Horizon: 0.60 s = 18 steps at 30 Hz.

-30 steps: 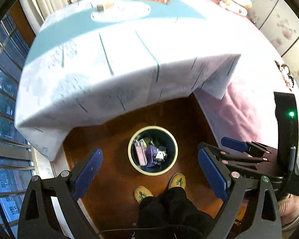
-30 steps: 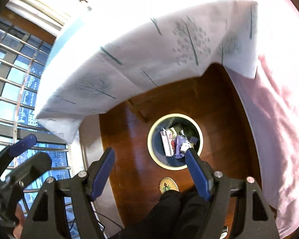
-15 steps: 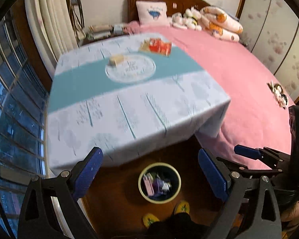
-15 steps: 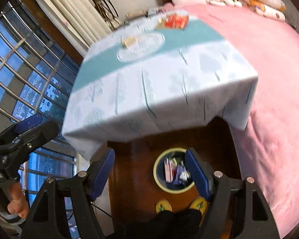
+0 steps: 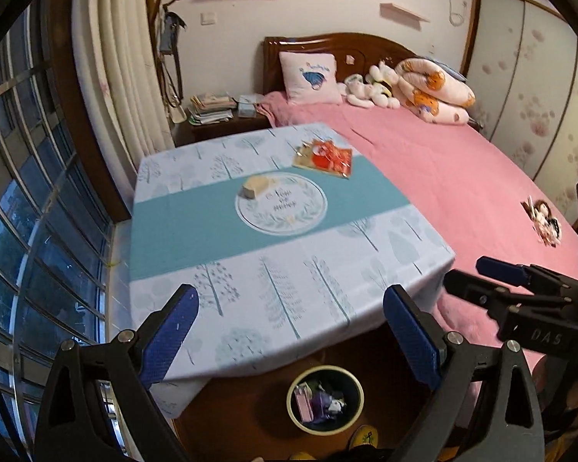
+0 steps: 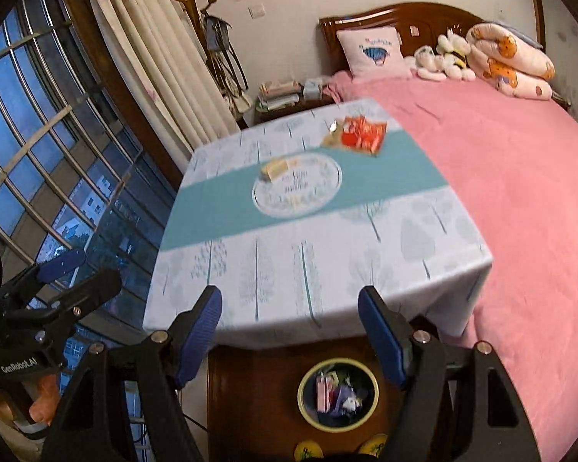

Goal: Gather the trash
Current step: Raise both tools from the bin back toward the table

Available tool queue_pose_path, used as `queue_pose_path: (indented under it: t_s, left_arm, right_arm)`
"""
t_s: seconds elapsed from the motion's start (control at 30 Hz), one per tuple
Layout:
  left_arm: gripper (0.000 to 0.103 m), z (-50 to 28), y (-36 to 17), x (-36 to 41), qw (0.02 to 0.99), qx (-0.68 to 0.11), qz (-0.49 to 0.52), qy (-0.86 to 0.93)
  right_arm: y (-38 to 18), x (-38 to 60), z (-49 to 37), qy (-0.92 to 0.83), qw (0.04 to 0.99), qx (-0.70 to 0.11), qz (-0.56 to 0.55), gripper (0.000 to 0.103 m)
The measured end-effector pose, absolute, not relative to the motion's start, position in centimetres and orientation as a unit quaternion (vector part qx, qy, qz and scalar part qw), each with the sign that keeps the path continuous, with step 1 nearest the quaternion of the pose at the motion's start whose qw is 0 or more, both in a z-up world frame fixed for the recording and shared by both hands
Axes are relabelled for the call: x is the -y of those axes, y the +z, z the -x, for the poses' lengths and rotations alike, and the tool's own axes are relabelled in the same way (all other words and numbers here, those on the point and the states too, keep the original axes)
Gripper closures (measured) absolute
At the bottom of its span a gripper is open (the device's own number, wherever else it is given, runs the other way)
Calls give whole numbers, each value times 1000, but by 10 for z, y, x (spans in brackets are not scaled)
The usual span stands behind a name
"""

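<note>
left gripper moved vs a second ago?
Yes. The left gripper has risen and tilted up: the trash bin, earlier mid-frame between its fingers, now sits near the bottom edge, and the table top and bed fill the view.

We cannot read the lettering in the round white wreath print (image 5: 281,204) at the middle of the tablecloth; it is blurred. The crumpled scraps inside the dark round yellow-rimmed bin (image 6: 303,408) stay too small to name. The person's yellow slippers (image 6: 308,452) are cut by the bottom edge.
</note>
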<state>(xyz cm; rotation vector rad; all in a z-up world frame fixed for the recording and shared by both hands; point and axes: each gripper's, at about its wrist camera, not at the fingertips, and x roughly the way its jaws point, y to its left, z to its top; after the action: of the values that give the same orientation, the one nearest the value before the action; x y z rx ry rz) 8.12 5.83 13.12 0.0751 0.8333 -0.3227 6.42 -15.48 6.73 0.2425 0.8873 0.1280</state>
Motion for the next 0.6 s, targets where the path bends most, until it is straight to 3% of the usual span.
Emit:
queue_pose_path:
  t_s: [0.2,0.6]
  left_arm:
    - [7,-104,135,-64,913,-389,-42,-119]
    - [7,-211,97,-20,894,-442,-10,-74]
  right_arm:
    - [79,158,-92,69,900,-416,-114,29]
    - [56,202,-207,114,892,-422,-112,29]
